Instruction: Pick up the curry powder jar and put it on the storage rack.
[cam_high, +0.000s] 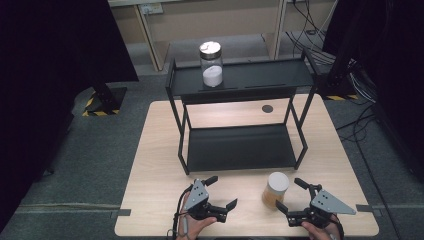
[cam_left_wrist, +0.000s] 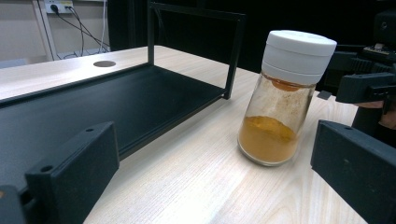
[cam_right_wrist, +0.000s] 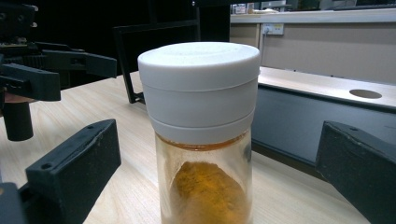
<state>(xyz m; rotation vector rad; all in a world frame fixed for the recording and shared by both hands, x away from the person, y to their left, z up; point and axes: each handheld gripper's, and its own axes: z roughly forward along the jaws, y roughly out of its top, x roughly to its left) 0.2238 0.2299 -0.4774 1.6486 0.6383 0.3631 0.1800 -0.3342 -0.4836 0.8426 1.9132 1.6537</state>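
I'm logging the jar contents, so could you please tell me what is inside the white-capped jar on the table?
The white-capped jar holds orange-brown powder heaped in its lower part, with dusty residue on the glass above. Whatever sits under the white cap is hidden.

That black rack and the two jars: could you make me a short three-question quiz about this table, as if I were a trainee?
1. True or false: the jar with white powder stands on the top shelf of the black rack.
2. What closes the jar of orange powder? A) a white cap B) a cork C) nothing
3. Fill in: the right claw is ____, its jaws apart on either side of that jar, not touching it.

Key:
1. True.
2. A, the white cap.
3. Open. The left claw is open too, holding nothing.
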